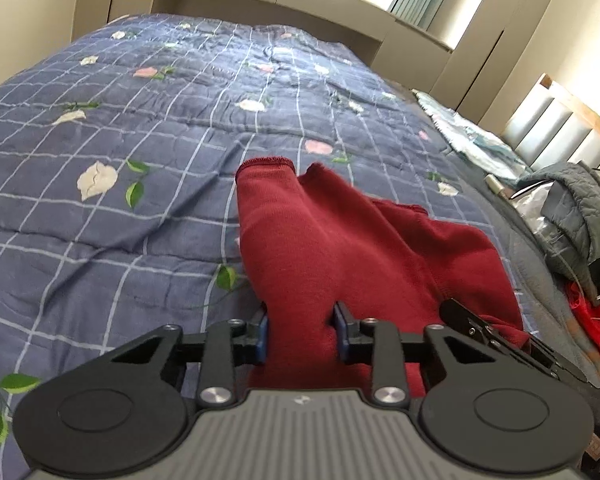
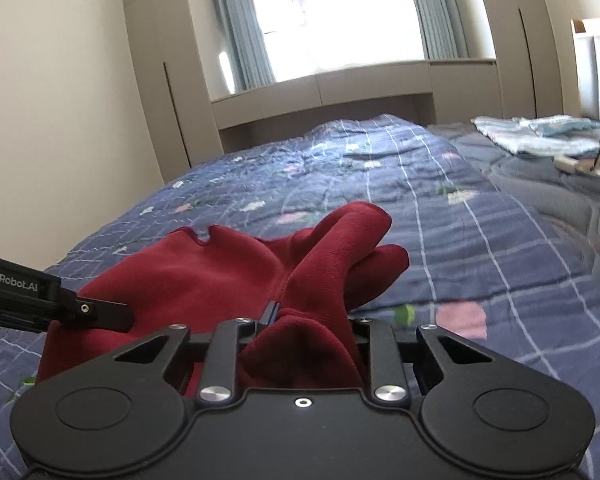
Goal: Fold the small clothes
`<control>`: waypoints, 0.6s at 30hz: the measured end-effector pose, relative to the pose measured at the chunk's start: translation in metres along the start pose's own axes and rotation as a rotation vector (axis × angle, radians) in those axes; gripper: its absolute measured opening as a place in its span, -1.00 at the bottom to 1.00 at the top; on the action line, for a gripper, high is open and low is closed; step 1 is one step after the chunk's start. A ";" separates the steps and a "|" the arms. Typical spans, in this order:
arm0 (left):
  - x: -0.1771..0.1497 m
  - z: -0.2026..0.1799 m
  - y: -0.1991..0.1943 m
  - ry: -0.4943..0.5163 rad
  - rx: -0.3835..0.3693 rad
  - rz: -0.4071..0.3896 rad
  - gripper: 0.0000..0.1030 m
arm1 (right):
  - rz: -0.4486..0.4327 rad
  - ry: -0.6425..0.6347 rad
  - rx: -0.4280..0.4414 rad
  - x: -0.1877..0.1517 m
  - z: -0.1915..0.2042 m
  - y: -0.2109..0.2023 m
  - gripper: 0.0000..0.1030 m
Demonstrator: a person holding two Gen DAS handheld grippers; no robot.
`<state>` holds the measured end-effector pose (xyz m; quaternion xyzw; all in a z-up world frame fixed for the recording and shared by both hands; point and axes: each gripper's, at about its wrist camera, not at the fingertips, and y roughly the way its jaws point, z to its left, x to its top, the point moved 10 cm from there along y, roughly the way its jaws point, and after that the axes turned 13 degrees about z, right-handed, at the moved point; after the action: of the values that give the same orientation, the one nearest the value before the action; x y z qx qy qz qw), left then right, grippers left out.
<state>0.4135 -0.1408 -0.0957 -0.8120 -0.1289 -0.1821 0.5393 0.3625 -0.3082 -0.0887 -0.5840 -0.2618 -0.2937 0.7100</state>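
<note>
On the bed, in the left wrist view, a red garment (image 1: 340,248) is being gripped by the left gripper (image 1: 302,332), whose jaws are clamped on a bunched fold of the cloth. The garment is being shown spreading toward 12 o'clock and 2 o'clock over the blue checked quilt (image 1: 120,128), with the right gripper (image 1: 460,316) touching it at 3 o'clock. A grey blanket (image 1: 572,200) is being seen near the bed's edge at 3 o'clock.

From the right wrist view, the red garment (image 2: 228,276) is being pinched by the right gripper (image 2: 308,320), its jaws closed on gathered fabric. The left gripper (image 2: 112,316) is being pressed into the cloth at 9 o'clock. Pale folded cloth (image 2: 532,132) is lying at 2 o'clock.
</note>
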 end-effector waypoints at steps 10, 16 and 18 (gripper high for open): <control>0.020 0.030 -0.061 0.028 0.027 -0.119 -0.41 | -0.031 -0.078 0.082 0.032 0.087 -0.004 -0.49; 0.032 0.099 -0.092 -0.056 0.059 -0.138 -0.41 | -0.012 -0.098 0.161 0.038 0.159 0.024 -0.49; 0.035 0.122 -0.100 -0.073 0.086 -0.147 -0.41 | 0.001 -0.102 0.181 0.037 0.180 0.036 -0.49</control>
<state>0.4232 0.0111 -0.0404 -0.7827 -0.2152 -0.1858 0.5537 0.4087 -0.1302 -0.0538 -0.5317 -0.3228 -0.2381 0.7459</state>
